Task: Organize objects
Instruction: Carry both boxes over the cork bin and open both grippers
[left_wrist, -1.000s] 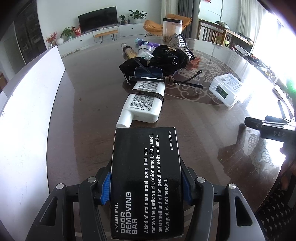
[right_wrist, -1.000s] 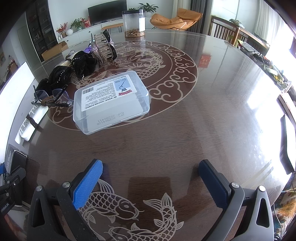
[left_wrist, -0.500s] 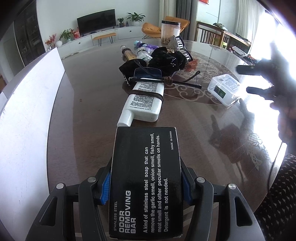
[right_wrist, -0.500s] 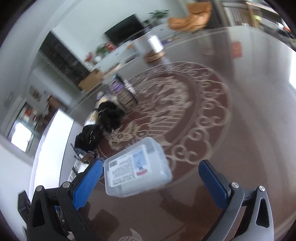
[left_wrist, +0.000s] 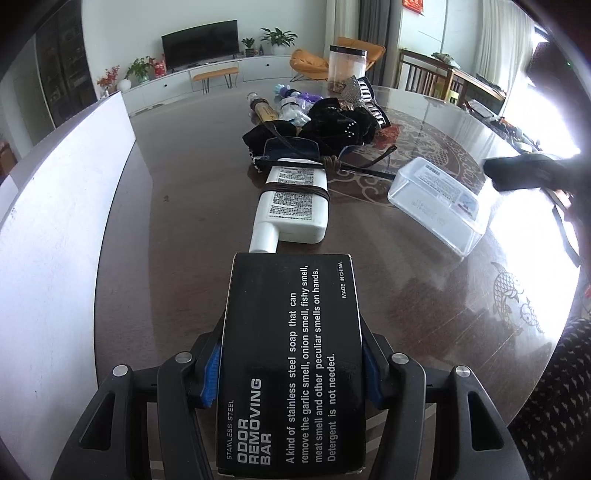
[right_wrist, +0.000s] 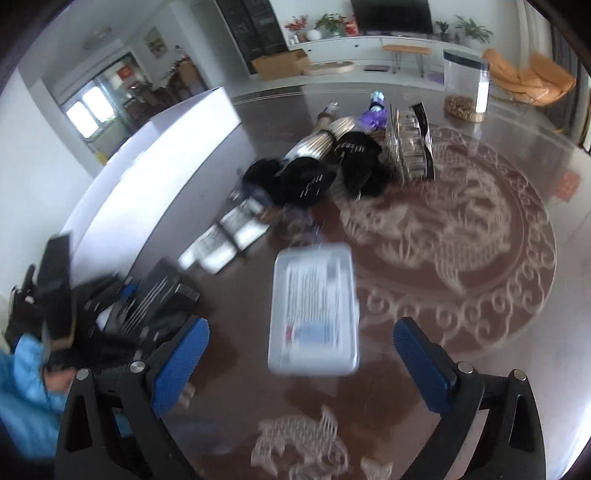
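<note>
My left gripper (left_wrist: 291, 369) is shut on a black "odor removing bar" box (left_wrist: 291, 354), held low over the dark table just behind a white bottle (left_wrist: 295, 206) that lies flat with a brown band round it. My right gripper (right_wrist: 301, 354) is open and empty, raised above a clear plastic box (right_wrist: 314, 310) with a printed label, which lies between its blue pads (right_wrist: 181, 358). That box also shows in the left wrist view (left_wrist: 436, 203), with the right gripper (left_wrist: 524, 171) as a dark shape above it. The right wrist view is blurred.
A line of items runs up the table: glasses (left_wrist: 325, 158), black fabric (left_wrist: 332, 125), small bottles (left_wrist: 266, 110), a clear jar (left_wrist: 347, 68). A white board (left_wrist: 55, 221) stands along the left edge. The left gripper and box show in the right wrist view (right_wrist: 147, 295).
My right gripper has risen, swung left and now looks down over the clear plastic box. My left gripper keeps the black box, almost still.
</note>
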